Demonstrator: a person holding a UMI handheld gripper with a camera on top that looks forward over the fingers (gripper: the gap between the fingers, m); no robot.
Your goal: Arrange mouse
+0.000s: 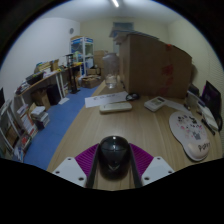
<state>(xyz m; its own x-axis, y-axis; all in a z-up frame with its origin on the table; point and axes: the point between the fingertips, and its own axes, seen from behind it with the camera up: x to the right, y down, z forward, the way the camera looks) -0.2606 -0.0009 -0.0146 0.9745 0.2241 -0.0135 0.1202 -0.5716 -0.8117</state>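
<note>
**Holding the mouse at the desk's near edge**

Your gripper has both purple pads pressed against the black mouse, clamping it between the fingers. Beyond the mouse lies the wooden desk, with a keyboard farther back and a patterned mat to the right.

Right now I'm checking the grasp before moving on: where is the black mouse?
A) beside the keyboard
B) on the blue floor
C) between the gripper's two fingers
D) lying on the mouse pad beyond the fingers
C: the black mouse sits between the gripper fingers, its sides against the purple pads, well short of the patterned mouse pad and the keyboard.
</note>
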